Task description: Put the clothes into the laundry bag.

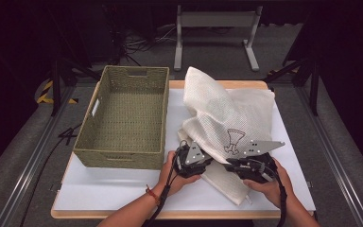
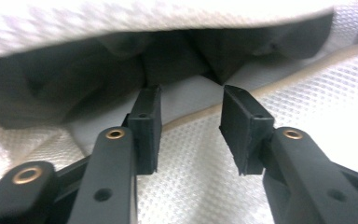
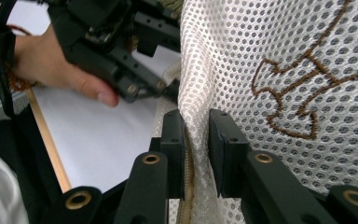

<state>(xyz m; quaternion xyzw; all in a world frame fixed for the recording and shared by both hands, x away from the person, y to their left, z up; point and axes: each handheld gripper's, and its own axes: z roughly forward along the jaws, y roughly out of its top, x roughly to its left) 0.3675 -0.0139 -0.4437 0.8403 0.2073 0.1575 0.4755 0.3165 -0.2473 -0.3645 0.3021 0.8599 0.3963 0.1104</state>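
Right tongs point(image 3: 196, 154) clenched on mesh bag point(image 3: 279, 60) edge, left tongs point(image 2: 190, 133) released inside its mouth, woven basket point(image 1: 123, 118) beside.

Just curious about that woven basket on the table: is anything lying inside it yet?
No, the high view shows the green woven basket with its bare woven bottom, while the white mesh bag lies beside it on the table.

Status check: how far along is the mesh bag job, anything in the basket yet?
Done: little. The woven basket holds nothing, and the mesh laundry bag lies beside it on the white table. In hand: the right gripper has the bag's zipper edge between its jaws, and the left gripper, jaws apart, points into the bag's dark opening. Left: probably getting the bag opened or moved into the basket.
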